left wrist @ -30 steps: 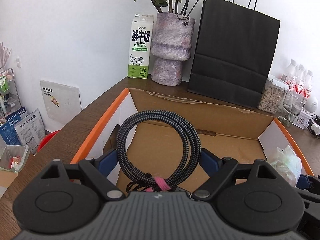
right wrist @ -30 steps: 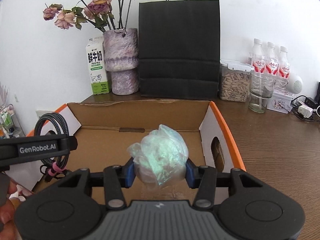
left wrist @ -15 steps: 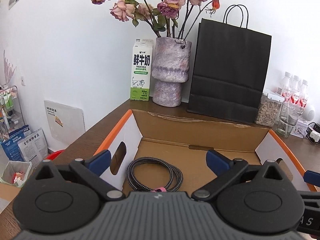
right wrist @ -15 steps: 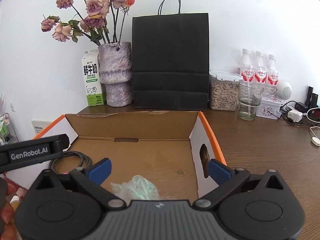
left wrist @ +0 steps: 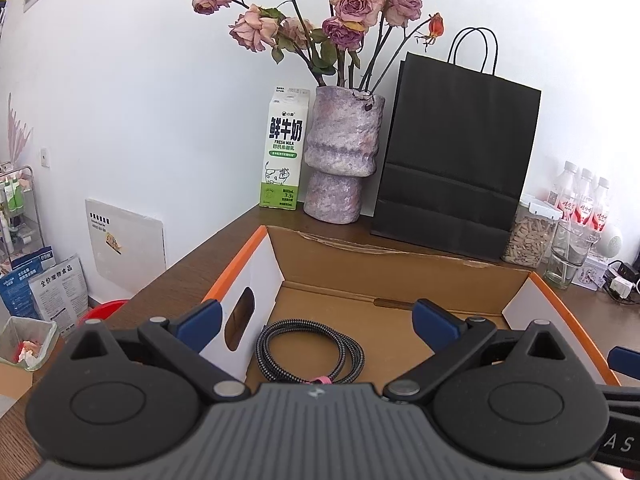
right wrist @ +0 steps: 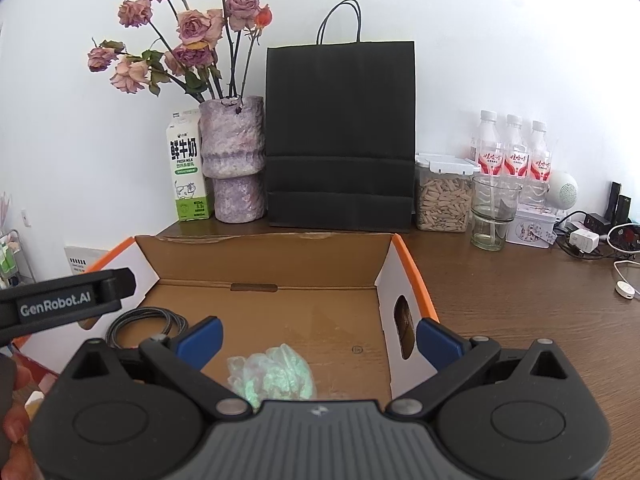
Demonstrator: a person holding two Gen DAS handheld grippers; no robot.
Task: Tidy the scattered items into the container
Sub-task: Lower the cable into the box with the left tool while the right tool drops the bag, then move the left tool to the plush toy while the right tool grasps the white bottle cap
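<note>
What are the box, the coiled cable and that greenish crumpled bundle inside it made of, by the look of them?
Box: corrugated cardboard, it seems; matt brown inside, a ragged torn back edge, white and orange printed outer faces.
Coiled cable: a braided fabric sleeve, judging by its black-and-grey woven pattern, tied with a pink band.
Crumpled bundle: probably thin plastic film; translucent and wrinkled, with a pale green sheen.

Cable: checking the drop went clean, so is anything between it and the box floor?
Nothing visible. The cable lies coiled flat on the floor of the box, near its left wall. The left gripper stands open above it, holding nothing.
</note>
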